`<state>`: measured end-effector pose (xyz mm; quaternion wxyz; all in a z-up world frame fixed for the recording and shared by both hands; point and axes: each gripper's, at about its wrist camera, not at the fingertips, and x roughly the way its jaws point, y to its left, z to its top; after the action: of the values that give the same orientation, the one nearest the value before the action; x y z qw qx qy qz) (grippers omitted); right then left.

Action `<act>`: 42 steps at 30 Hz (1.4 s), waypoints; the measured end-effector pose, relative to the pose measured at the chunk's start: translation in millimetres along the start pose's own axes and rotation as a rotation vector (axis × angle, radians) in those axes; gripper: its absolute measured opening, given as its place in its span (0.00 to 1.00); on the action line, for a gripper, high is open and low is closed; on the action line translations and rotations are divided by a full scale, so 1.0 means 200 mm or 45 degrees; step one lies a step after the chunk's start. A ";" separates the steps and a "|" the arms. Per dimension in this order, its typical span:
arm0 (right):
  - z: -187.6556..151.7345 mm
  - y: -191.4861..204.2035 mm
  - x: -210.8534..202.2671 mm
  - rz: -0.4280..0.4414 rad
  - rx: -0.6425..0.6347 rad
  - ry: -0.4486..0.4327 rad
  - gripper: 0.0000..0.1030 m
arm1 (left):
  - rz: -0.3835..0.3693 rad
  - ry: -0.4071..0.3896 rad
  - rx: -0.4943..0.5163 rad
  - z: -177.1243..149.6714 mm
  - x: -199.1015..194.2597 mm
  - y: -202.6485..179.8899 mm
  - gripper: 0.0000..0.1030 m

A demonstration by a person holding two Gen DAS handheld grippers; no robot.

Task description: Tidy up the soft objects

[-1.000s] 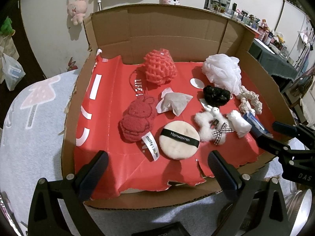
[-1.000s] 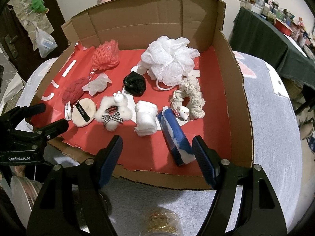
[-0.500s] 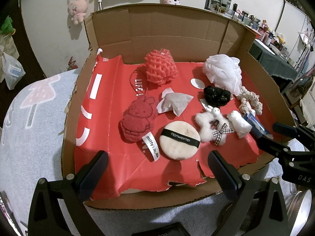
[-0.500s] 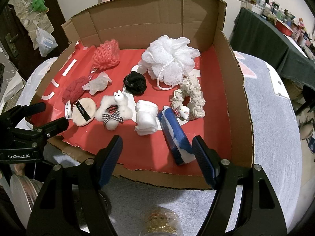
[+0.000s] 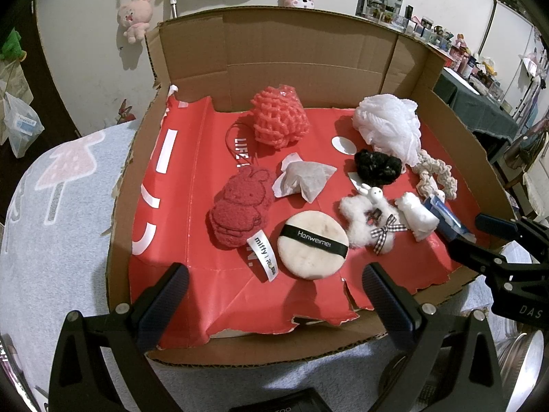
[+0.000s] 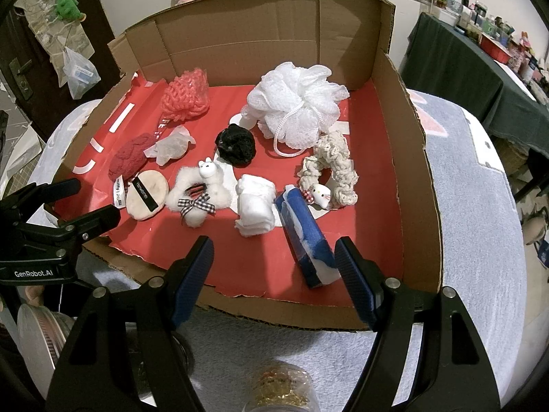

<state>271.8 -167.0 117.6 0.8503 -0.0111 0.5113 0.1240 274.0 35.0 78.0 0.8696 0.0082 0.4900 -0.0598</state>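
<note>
support: table in grey-blue cloth (image 6: 480,226) | on it: open cardboard box (image 6: 417,178)

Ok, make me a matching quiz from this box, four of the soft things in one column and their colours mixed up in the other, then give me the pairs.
Things:
1. bath pouf
2. round powder puff
3. rabbit-shaped sponge
4. fuzzy scrunchie just in front of the pouf

Colours:
A. black
B. dark red
C. white
D. cream with a black band

Pairs: 1-C, 2-D, 3-B, 4-A
</note>
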 end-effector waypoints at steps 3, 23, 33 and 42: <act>0.00 0.00 0.00 0.000 0.001 0.000 0.70 | 0.001 0.000 0.000 0.00 0.00 0.00 1.00; 0.00 0.00 -0.01 0.002 -0.001 -0.014 0.70 | 0.005 -0.033 0.023 0.00 -0.02 -0.02 1.00; 0.00 -0.01 -0.19 -0.041 0.008 -0.142 0.70 | 0.028 -0.230 0.028 -0.01 -0.30 -0.03 1.00; -0.13 0.10 -0.59 -0.049 -0.078 -0.381 0.77 | 0.023 -0.497 0.059 -0.21 -0.67 -0.11 1.00</act>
<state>191.6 -175.1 209.3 0.9184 -0.0281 0.3747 0.1235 166.5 28.5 171.5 0.9482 0.0209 0.3105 -0.0639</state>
